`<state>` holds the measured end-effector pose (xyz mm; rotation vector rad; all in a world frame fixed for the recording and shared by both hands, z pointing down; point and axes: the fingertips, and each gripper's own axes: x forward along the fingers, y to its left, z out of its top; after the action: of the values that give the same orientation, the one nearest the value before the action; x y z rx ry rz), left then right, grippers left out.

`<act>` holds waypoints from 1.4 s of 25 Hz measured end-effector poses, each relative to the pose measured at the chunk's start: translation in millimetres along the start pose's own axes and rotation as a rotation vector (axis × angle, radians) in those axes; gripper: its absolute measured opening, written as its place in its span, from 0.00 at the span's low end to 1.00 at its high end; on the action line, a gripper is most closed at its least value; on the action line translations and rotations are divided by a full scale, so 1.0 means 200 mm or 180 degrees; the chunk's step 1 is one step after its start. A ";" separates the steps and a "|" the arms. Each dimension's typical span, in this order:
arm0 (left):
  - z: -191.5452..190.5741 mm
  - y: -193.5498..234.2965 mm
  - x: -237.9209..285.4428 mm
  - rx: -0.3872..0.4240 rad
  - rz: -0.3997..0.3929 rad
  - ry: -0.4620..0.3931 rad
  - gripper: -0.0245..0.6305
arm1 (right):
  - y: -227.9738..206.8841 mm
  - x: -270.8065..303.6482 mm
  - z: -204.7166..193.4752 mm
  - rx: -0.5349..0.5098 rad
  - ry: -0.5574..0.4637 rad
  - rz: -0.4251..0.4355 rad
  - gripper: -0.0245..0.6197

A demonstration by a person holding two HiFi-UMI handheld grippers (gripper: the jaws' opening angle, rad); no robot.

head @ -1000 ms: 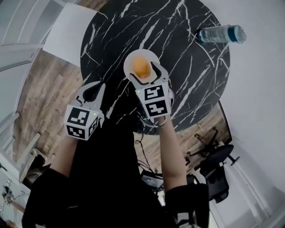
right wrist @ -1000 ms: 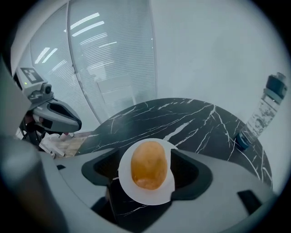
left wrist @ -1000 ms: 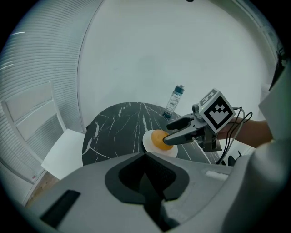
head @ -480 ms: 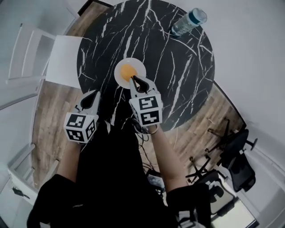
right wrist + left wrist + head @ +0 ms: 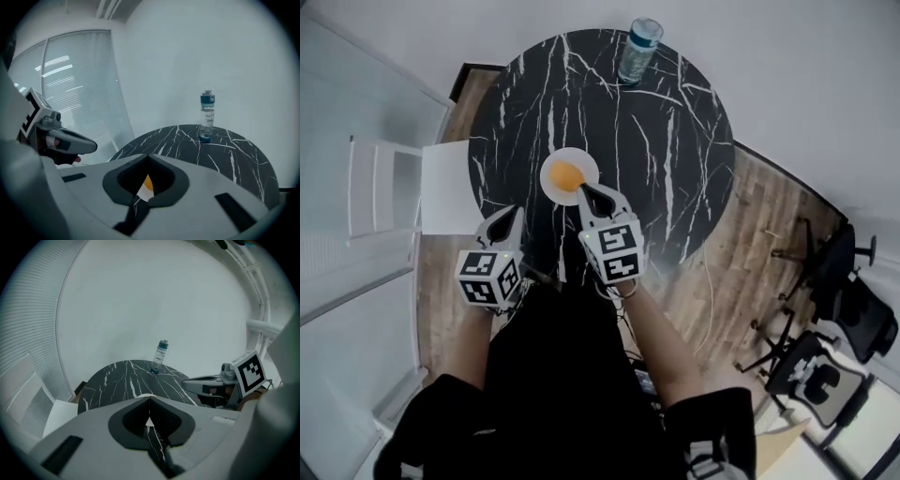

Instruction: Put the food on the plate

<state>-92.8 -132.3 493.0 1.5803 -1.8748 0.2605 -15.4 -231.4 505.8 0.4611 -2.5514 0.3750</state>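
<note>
Head view: we note round, smooth orange food (image 5: 566, 175) lying on glossy white plate (image 5: 587, 162), centre-left of frame, on black white-veined marble table (image 5: 675, 141). Right gripper (image 5: 589, 195) sits just below plate rim, nearer than left gripper (image 5: 508, 221) at lower left. Food has no long axis.

Left gripper view: 2 jaws together, nothing between.

Right gripper view: jaws together, empty. We see food straight ahead past tips. Clear bottle (image 5: 207, 117) upright at table's far edge.

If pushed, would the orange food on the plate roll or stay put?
The orange food looks round, so it would probably roll. The white plate looks shallow, so its rim may barely stop it. It fills only part of the plate, so it is likely light. Firmness cannot be told.
</note>
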 end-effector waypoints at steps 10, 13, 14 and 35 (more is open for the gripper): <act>0.28 -0.16 -0.13 0.0487 -0.0356 -0.0441 0.04 | 0.07 -0.34 0.29 -0.0039 -0.0872 -0.0565 0.03; 0.37 -0.21 -0.21 0.0642 -0.0418 -0.0616 0.04 | 0.10 -0.47 0.38 -0.0093 -0.1080 -0.0714 0.03; 0.39 -0.22 -0.23 0.0698 -0.0431 -0.0677 0.04 | 0.11 -0.51 0.40 -0.0124 -0.1131 -0.0766 0.03; 0.84 -0.28 -0.78 0.0996 -0.0579 -0.1657 0.04 | 0.36 -1.15 0.85 -0.0675 -0.1932 -0.1494 0.03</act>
<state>-92.0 -113.0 257.7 2.1817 -2.1262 0.0628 67.7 -168.6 231.4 1.2061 -2.8709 -0.2464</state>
